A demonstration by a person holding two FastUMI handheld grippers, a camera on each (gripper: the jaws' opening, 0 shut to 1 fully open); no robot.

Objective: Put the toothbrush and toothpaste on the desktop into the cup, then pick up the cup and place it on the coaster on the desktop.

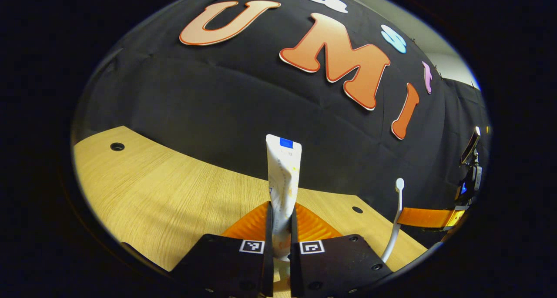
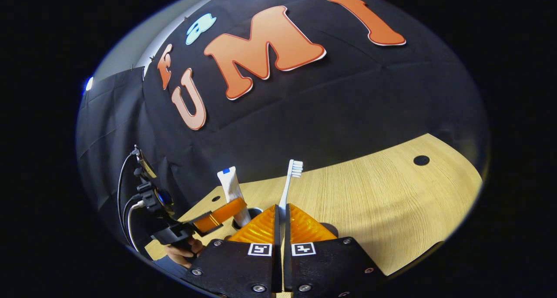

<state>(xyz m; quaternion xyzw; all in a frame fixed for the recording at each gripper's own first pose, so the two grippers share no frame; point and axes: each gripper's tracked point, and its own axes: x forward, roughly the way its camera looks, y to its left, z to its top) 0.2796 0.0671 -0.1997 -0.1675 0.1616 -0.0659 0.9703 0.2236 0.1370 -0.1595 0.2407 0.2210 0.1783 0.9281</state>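
Observation:
A white toothpaste tube (image 1: 283,176) stands upright between the fingers of my left gripper (image 1: 282,213), which is shut on it. In the right gripper view the same tube (image 2: 229,185) sits in the left gripper (image 2: 219,216), its lower end at the dark mouth of a cup (image 2: 257,211) that my own fingers mostly hide. My right gripper (image 2: 281,213) is shut on a white toothbrush (image 2: 290,180), bristles up. From the left gripper view that toothbrush (image 1: 397,215) rises at the right, with a finger (image 1: 424,217) of the right gripper beside it.
The wooden desktop (image 2: 383,202) stretches right with a round hole (image 2: 421,160); more holes (image 1: 117,146) show on the left side. A hand (image 2: 182,251) holds the left gripper. A dark round patch (image 2: 331,229) lies just right of my right fingers.

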